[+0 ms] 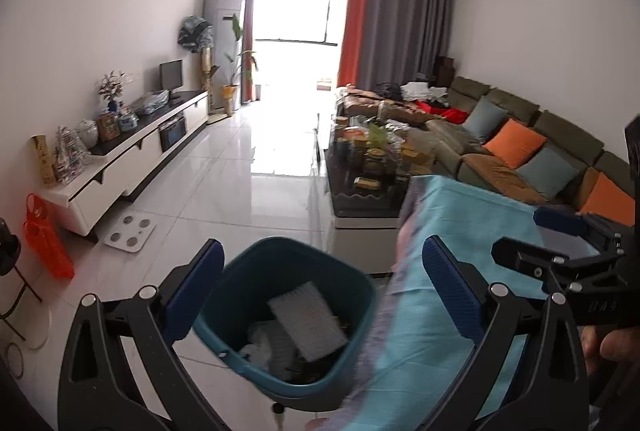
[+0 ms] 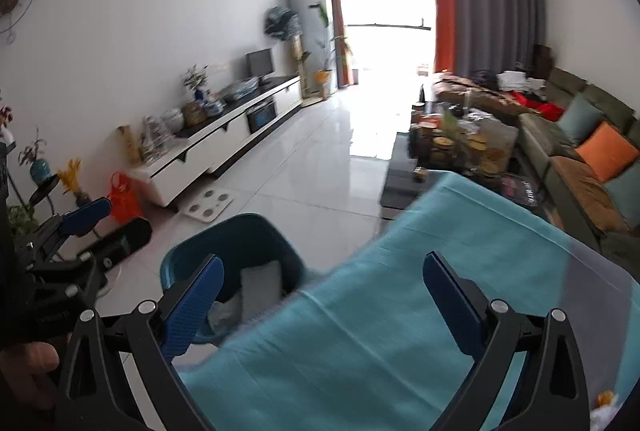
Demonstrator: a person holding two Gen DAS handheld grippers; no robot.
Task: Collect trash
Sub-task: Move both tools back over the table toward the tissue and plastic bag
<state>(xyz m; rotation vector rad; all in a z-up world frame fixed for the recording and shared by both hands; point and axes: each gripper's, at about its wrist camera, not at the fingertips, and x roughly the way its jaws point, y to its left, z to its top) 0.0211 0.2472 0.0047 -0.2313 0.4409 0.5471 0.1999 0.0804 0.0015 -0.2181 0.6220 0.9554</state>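
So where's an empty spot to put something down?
The teal cloth on the near table lies bare almost all over. The white floor is open between the TV cabinet and the coffee table. That coffee table is crowded with jars. The bin already holds trash.

Daylight admitted through far window point(image 1: 298, 3), panes blown out white, glare mirrored on floor tiles point(image 1: 280, 135), walls evenly lit, bin point(image 1: 288, 315) and cloth point(image 2: 384, 311) motion-blurred, strong fisheye bending noted, corners vignetted black.
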